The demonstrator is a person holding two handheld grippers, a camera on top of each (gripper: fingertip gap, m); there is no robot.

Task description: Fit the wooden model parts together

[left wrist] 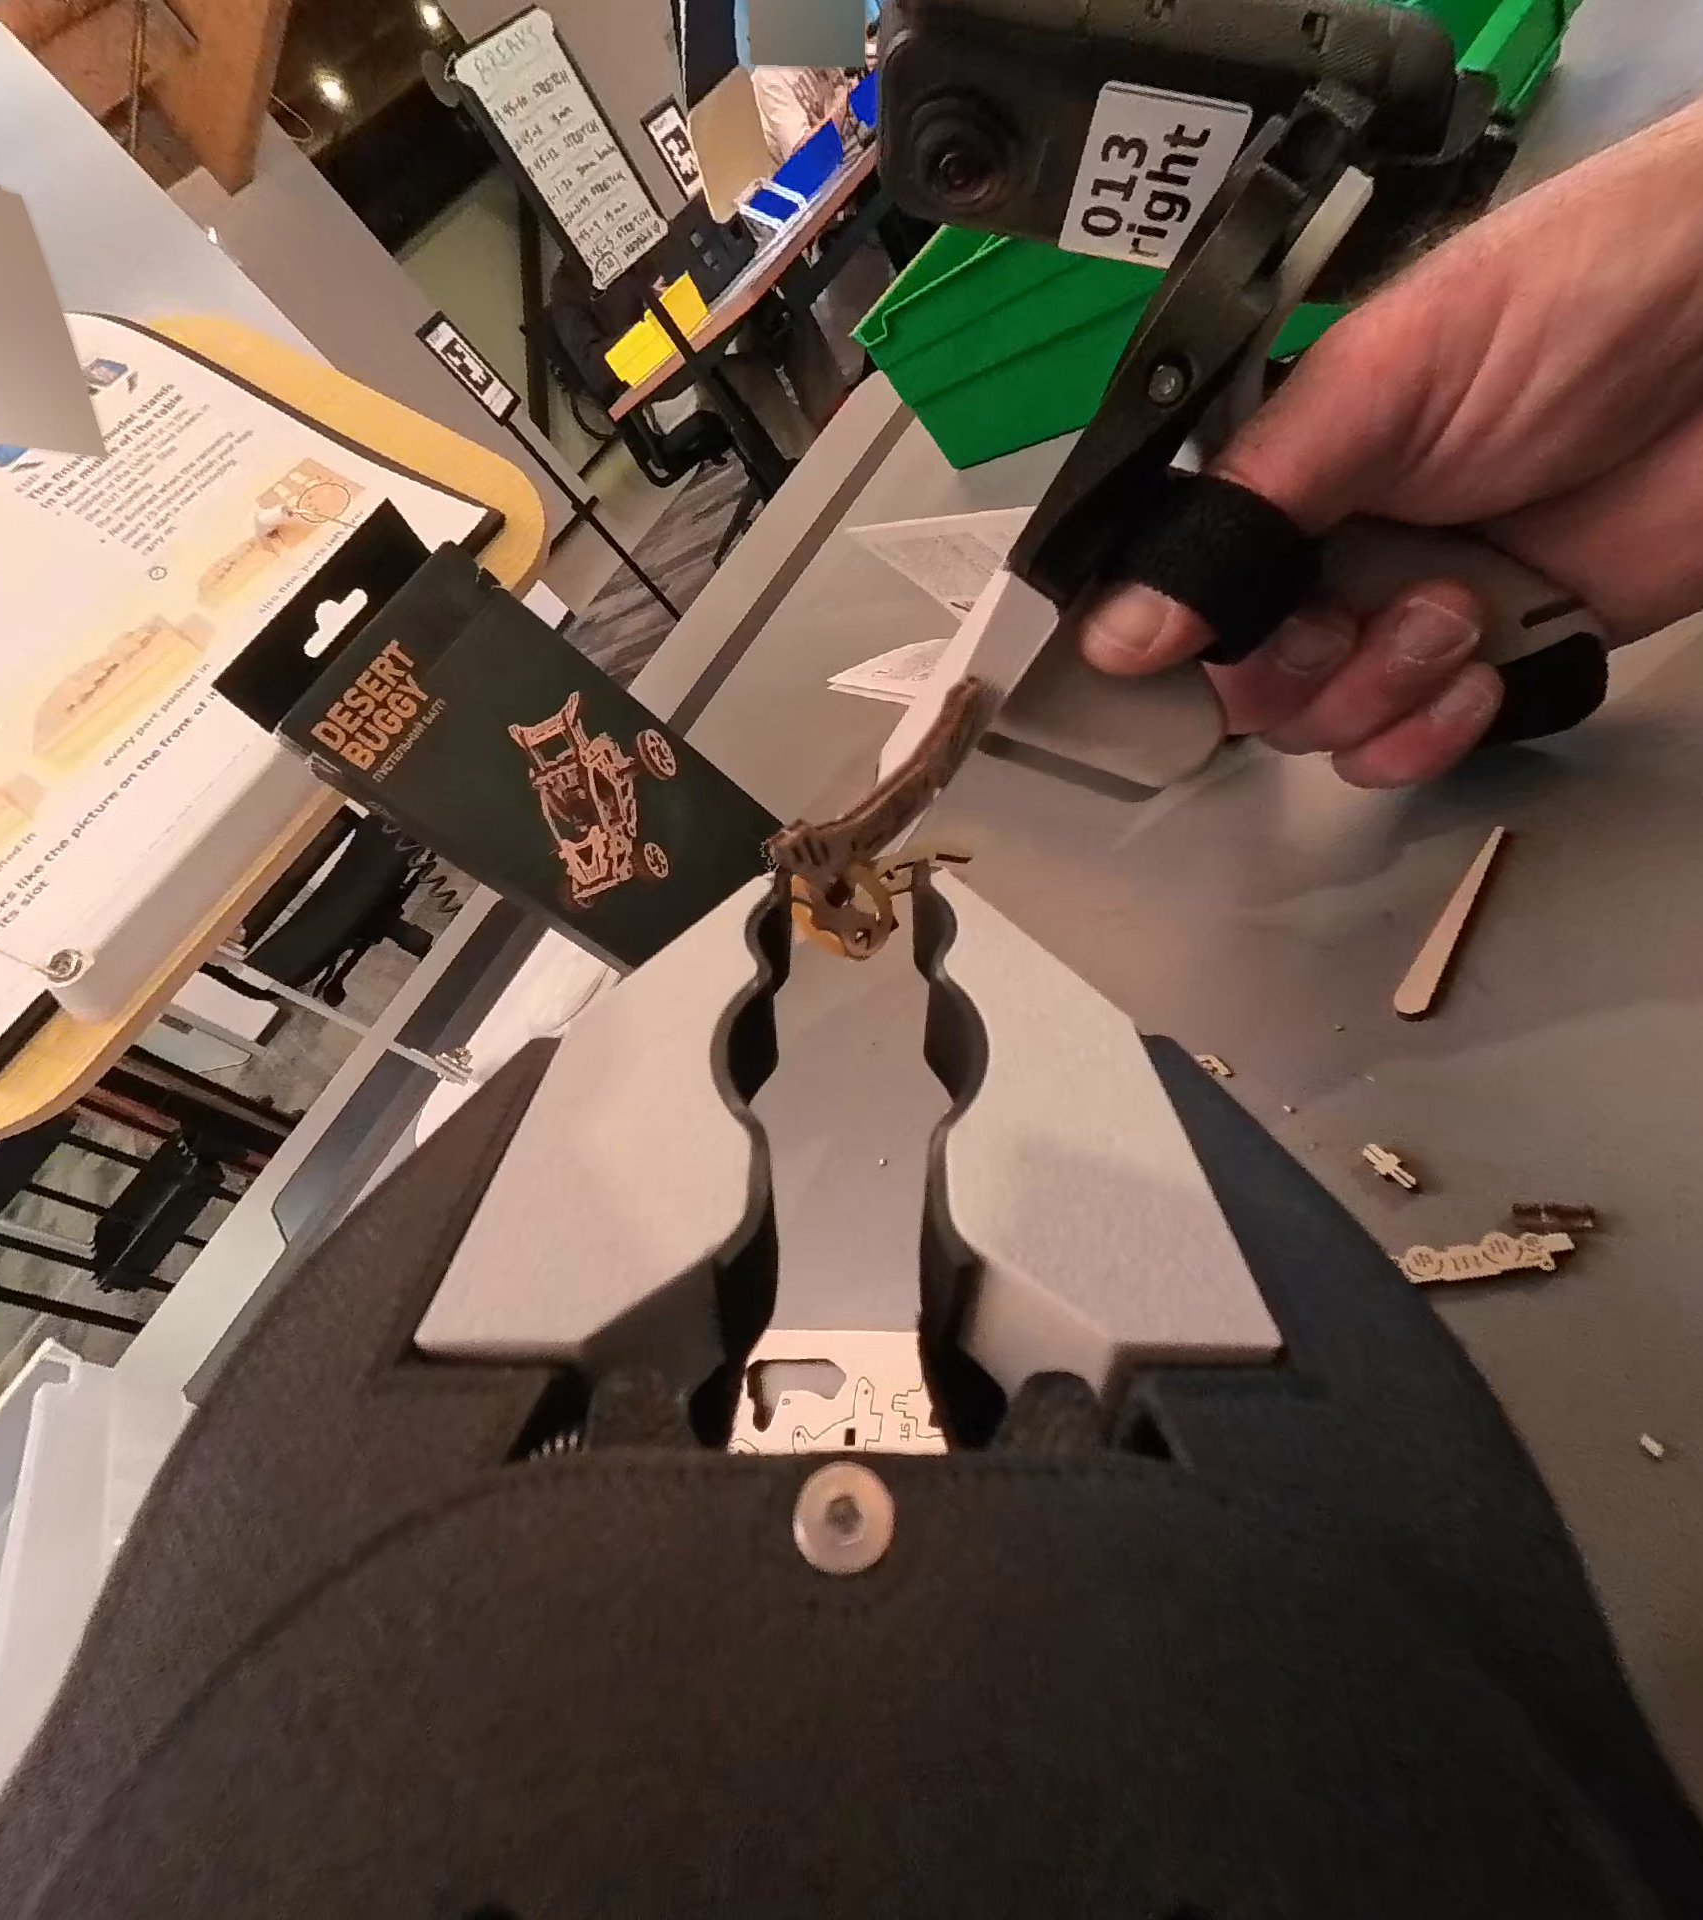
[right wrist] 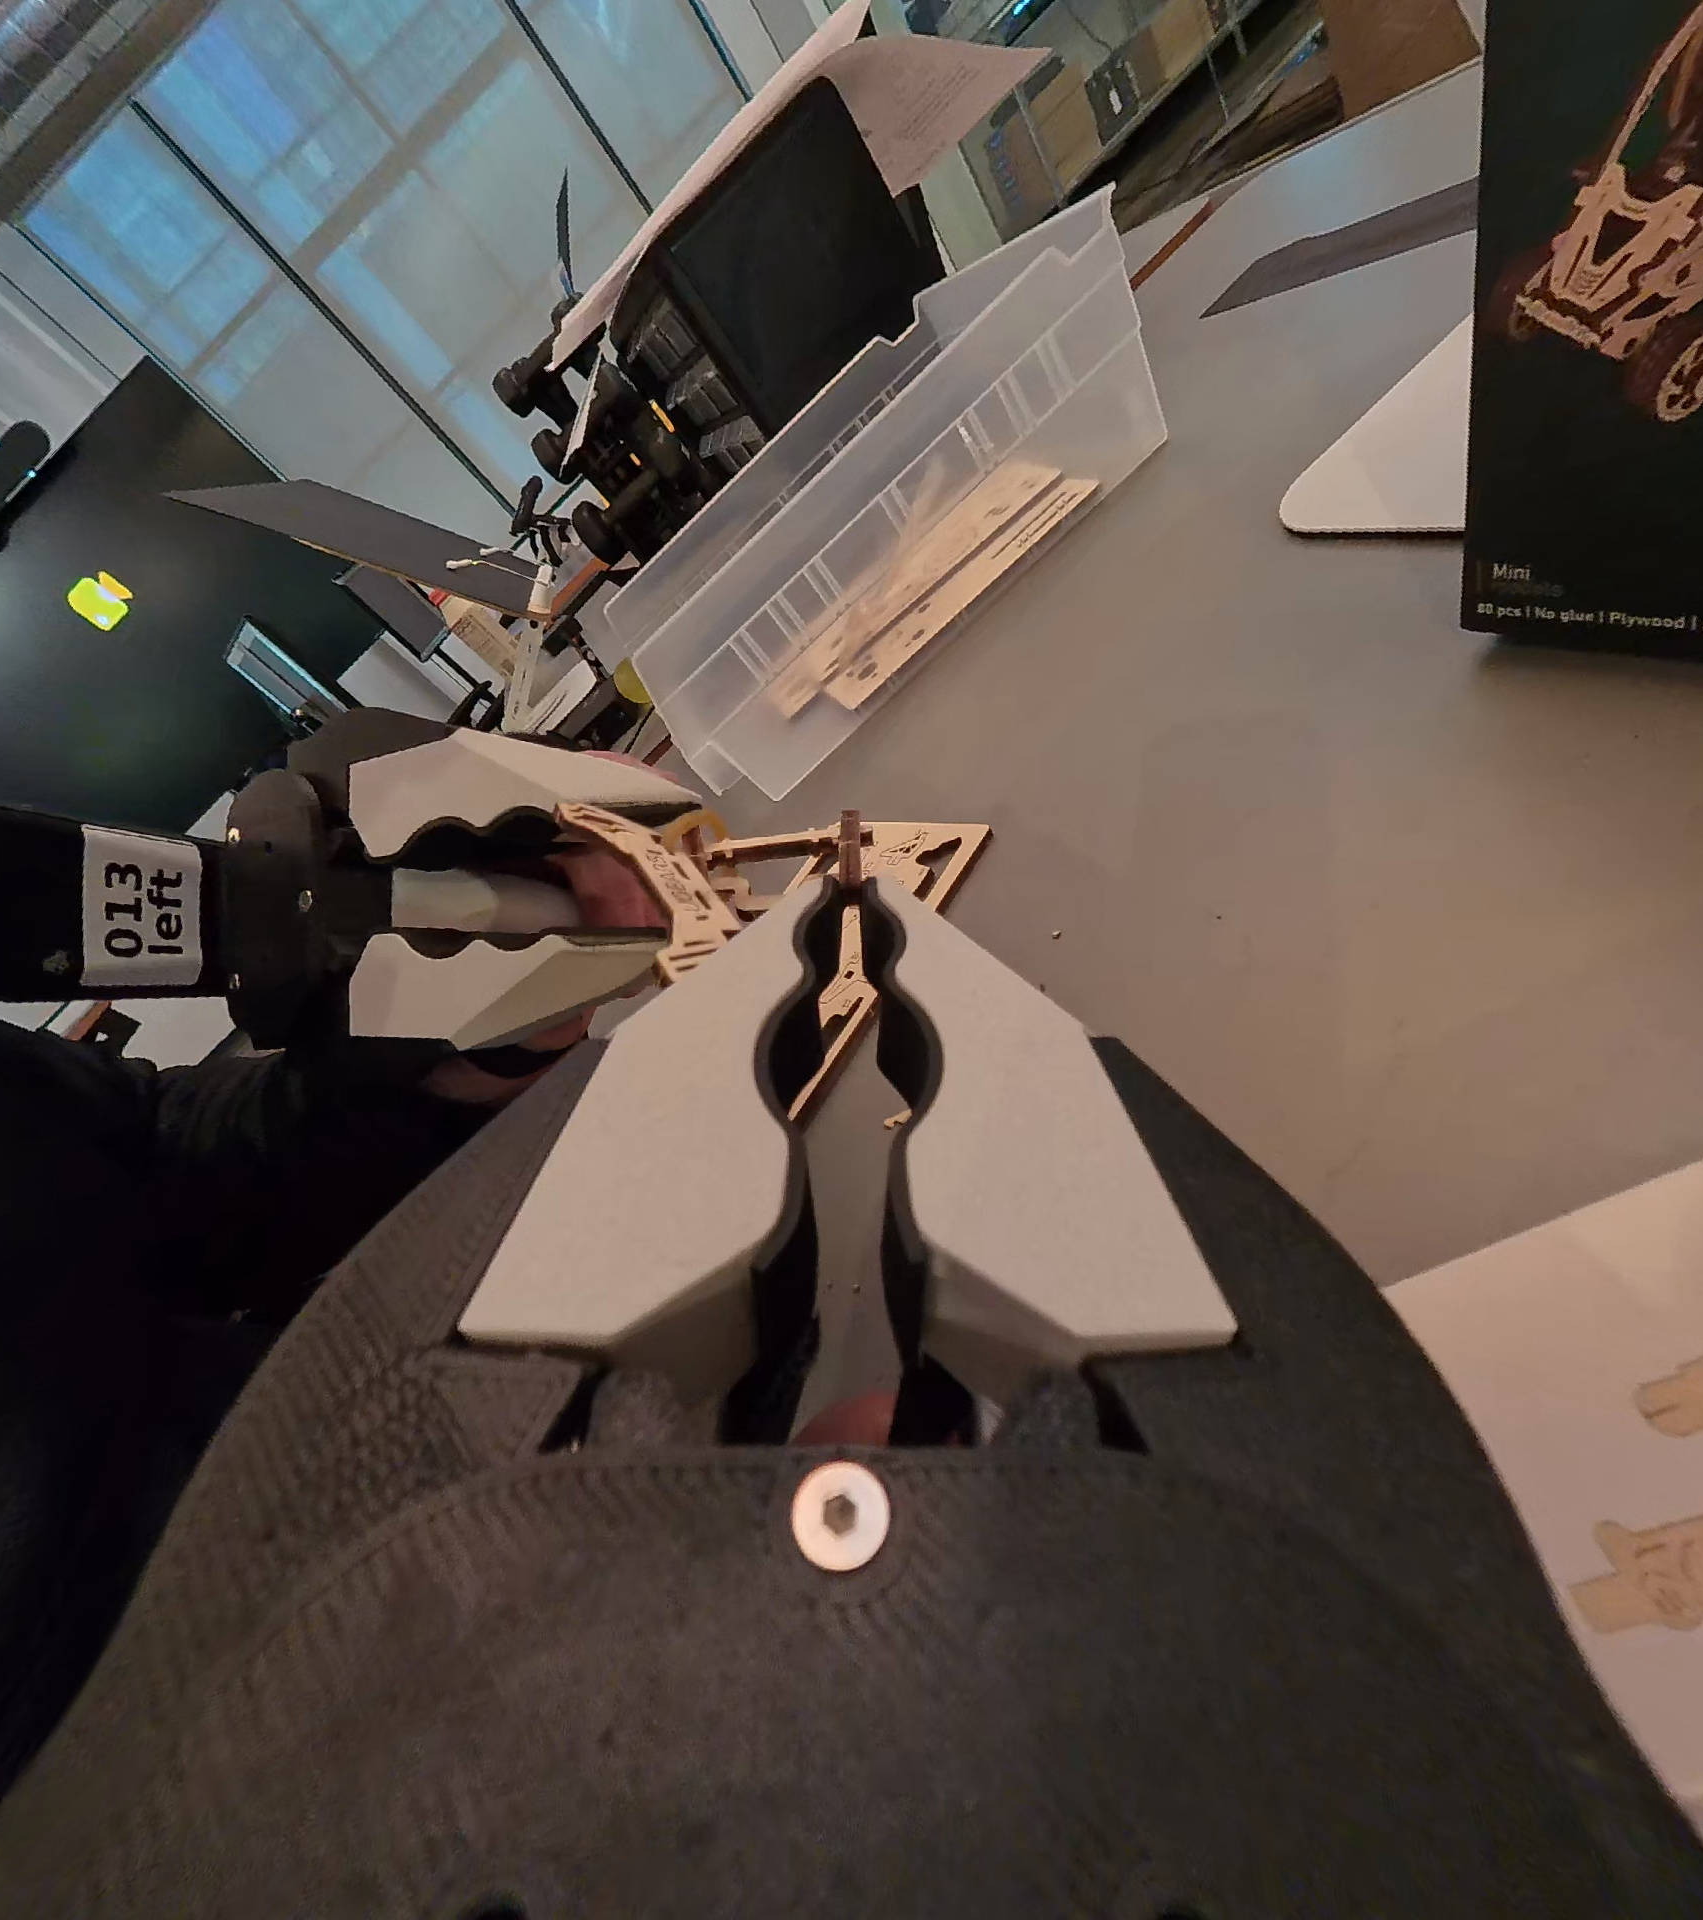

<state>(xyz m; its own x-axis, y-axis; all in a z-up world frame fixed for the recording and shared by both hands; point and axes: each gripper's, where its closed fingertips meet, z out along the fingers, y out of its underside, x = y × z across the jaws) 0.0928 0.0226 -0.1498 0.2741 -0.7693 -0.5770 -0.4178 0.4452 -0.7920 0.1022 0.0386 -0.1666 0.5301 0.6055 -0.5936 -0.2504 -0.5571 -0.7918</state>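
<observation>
My left gripper (left wrist: 852,899) is shut on a small wooden sub-assembly (left wrist: 842,920) with a pale rubber band on it. In the right wrist view the left gripper (right wrist: 655,878) has a curved wooden frame piece (right wrist: 634,894) spanning its two pads. My right gripper (right wrist: 852,888) is shut on a long thin wooden part (right wrist: 852,847), held edge-on, above the grey table (right wrist: 1294,935). In the left wrist view that part (left wrist: 914,774) reaches down from the right gripper (left wrist: 977,707) and its far end meets the sub-assembly at my left fingertips.
A dark model box (left wrist: 514,769) stands just beyond the parts. A green bin (left wrist: 1013,343) and papers (left wrist: 930,561) lie behind. A wooden stick (left wrist: 1449,925) and loose wooden bits (left wrist: 1481,1257) lie on the right. A clear bin (right wrist: 888,540) holds wooden sheets. The tips of both grippers are at nearly the same place. From either gripper's tips it is about 12 centimeters to the wooden stick (left wrist: 1449,925).
</observation>
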